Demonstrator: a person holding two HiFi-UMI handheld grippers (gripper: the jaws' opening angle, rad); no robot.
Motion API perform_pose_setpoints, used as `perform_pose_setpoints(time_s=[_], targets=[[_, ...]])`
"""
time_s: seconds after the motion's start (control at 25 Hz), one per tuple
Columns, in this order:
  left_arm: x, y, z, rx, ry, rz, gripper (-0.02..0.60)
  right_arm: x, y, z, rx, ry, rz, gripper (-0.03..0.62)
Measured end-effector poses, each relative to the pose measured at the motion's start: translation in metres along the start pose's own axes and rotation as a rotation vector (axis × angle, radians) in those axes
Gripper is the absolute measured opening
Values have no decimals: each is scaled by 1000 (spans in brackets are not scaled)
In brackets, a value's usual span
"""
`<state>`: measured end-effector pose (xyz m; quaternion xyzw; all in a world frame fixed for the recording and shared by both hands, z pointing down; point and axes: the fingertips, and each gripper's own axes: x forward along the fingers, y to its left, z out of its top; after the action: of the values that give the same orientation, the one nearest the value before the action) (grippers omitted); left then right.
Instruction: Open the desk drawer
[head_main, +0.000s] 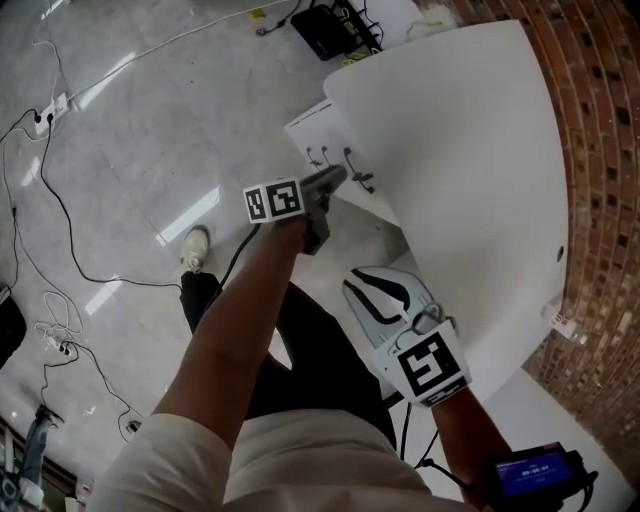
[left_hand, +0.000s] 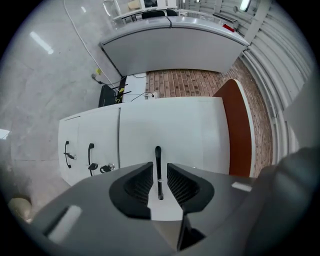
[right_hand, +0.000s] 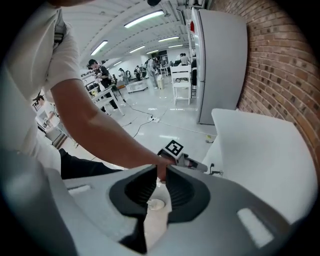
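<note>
A white desk (head_main: 470, 150) stands against the brick wall, with a white drawer unit (head_main: 318, 128) under its left end. My left gripper (head_main: 338, 178) reaches to the unit's front. In the left gripper view its jaws stand slightly apart on either side of a slim black drawer handle (left_hand: 158, 170), open, with a gap on both sides of the bar. Two more black handles (left_hand: 66, 152) (left_hand: 90, 152) and a lock (left_hand: 106, 168) show further left. My right gripper (head_main: 372, 290) hangs by the desk's near edge, shut and holding nothing.
Brick wall (head_main: 600, 150) runs along the right. Cables (head_main: 40, 190) trail over the grey floor, and a black box (head_main: 325, 30) sits beyond the desk. A shoe (head_main: 195, 245) is below my left arm. People (right_hand: 100, 72) work far off in the hall.
</note>
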<state>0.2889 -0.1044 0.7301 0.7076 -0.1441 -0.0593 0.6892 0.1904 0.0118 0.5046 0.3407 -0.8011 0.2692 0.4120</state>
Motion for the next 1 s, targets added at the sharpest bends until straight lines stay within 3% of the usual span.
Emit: perform_pose_setpoints(time_s=[0.4,0.56,1.0], targets=[[39,14,-2,-58,-5,-40,101,10,-17,-33,54,23,60,43],[43,8,-6,-56,7,-45,23,6,-16,-38,73,24,60,43],[26,4,-5,-40,64,-18,20,8,-7,-33,97,26,32,43]])
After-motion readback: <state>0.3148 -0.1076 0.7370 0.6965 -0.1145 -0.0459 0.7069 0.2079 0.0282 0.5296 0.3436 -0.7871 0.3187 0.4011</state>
